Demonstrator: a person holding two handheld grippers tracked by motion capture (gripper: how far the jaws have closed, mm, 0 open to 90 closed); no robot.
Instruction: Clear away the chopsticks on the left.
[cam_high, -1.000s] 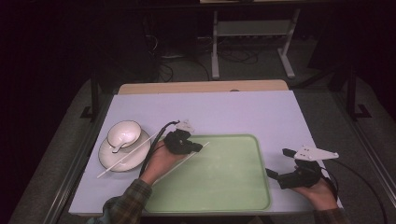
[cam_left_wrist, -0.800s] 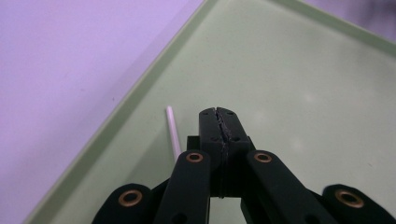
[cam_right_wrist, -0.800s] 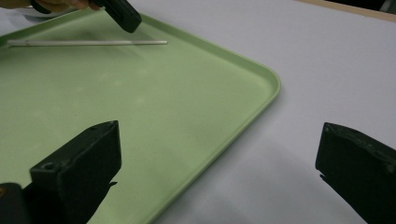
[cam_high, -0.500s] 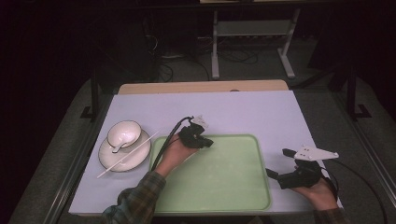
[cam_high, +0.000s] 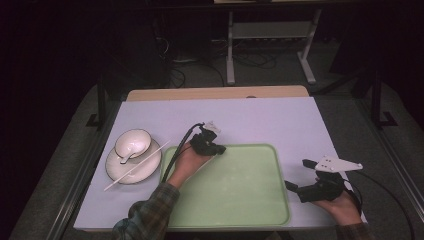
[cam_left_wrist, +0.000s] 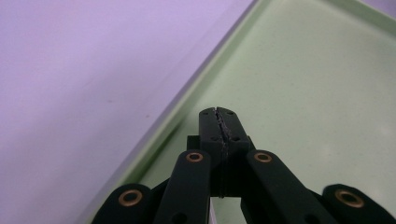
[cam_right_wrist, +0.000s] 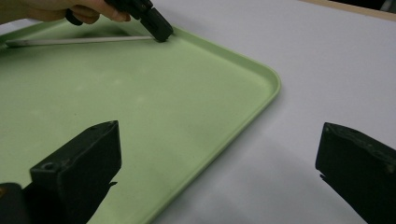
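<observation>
My left gripper (cam_high: 219, 148) is shut on one end of a white chopstick (cam_right_wrist: 79, 41) and holds it low over the far left corner of the green tray (cam_high: 235, 200). In the right gripper view the stick lies almost flat along the tray's far rim, with the left gripper (cam_right_wrist: 156, 25) at its end. In the left gripper view the black jaws (cam_left_wrist: 219, 114) are pressed together above the tray (cam_left_wrist: 303, 93), just inside its rim. My right gripper (cam_high: 297, 174) rests open by the tray's right edge, with nothing between its jaws (cam_right_wrist: 219, 163).
A white plate (cam_high: 112, 167) stands left of the tray, carrying a small bowl (cam_high: 132, 142) with a spoon and a second white chopstick (cam_high: 137, 166) laid across it. The lilac table top (cam_high: 260, 120) stretches beyond the tray.
My left gripper has moved right and down from beside the plate to the tray's far left corner, carrying the chopstick. The right hand has stayed where it was.
</observation>
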